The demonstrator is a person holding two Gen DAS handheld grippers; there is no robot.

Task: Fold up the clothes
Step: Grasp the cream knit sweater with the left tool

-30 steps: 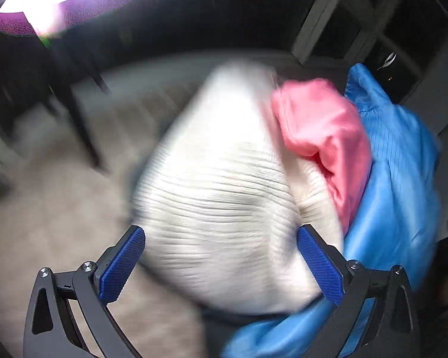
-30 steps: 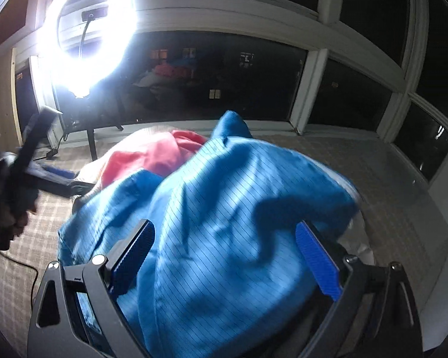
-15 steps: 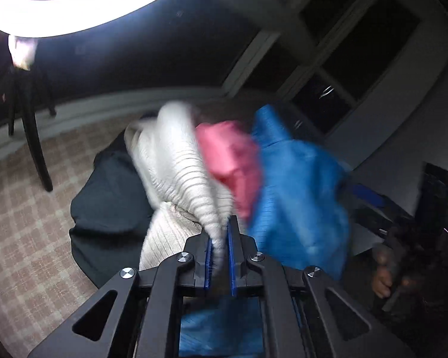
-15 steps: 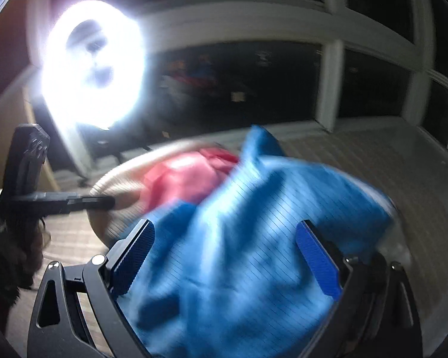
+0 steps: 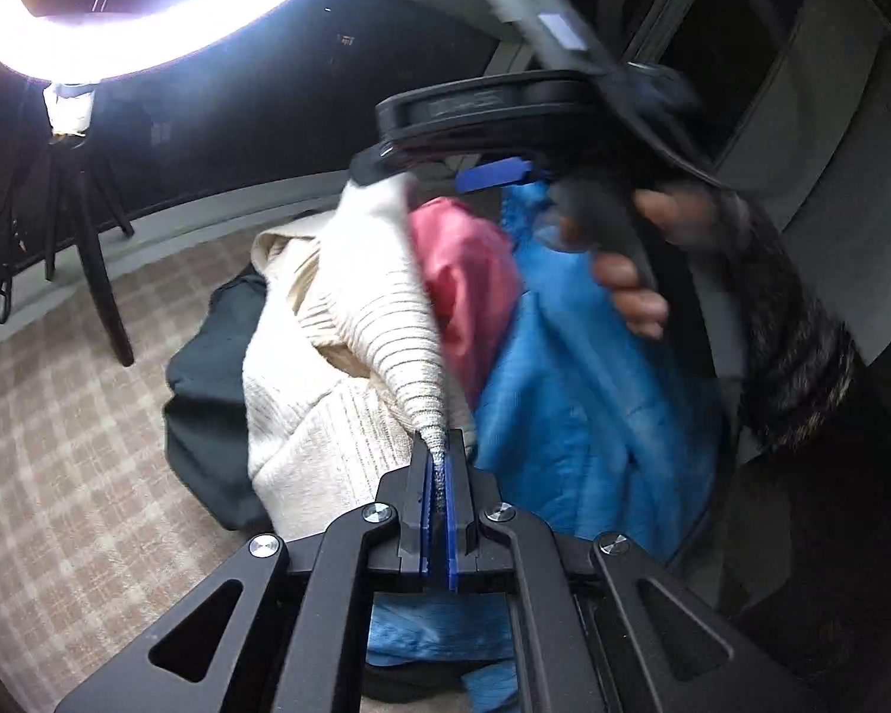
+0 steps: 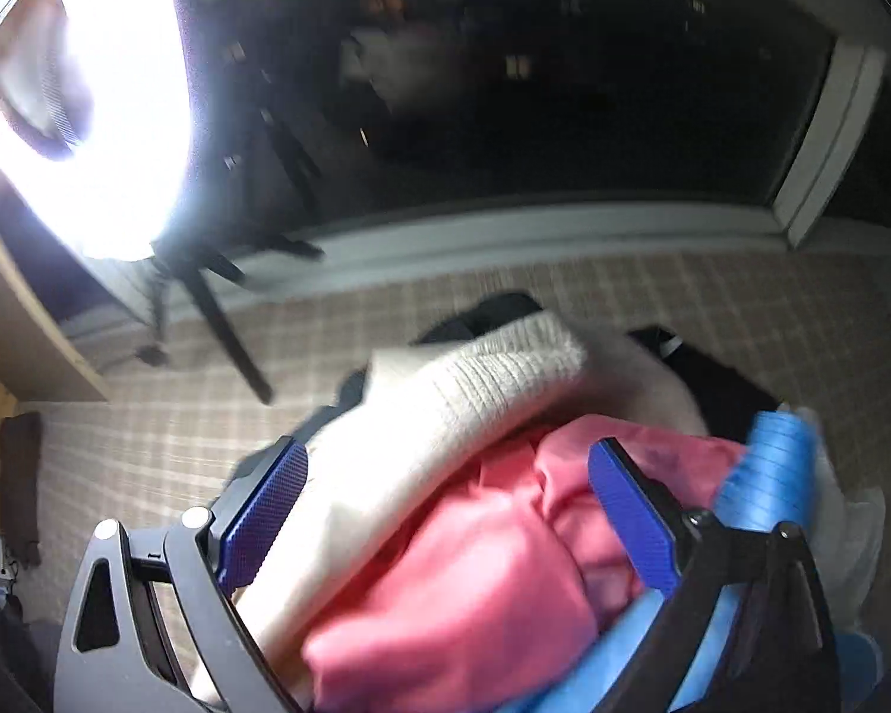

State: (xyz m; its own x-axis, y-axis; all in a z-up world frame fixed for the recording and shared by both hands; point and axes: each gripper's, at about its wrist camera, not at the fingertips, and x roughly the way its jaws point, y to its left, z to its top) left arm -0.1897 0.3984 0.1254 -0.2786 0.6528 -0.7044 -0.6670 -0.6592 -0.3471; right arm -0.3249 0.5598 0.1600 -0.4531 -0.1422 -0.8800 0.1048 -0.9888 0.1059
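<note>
The left hand-held gripper (image 5: pixel 439 475) is clamped tight on a pinch of the cream sweater (image 5: pixel 380 321), whose ribbed knit runs taut straight ahead and up from the pads, so its long axis lies along the fingers. The sweater sits in an unfolded heap with a pink garment (image 5: pixel 463 273) just to its right and a blue one (image 5: pixel 570 392) beyond that, all piled over something dark above the checked floor (image 5: pixel 71 451). The right hand-held gripper (image 6: pixel 445 511) hovers over the far end of the same heap, jaws wide apart, sweater and pink cloth between them; whether the pads touch cloth I cannot tell. It looks nearer the free end.
</note>
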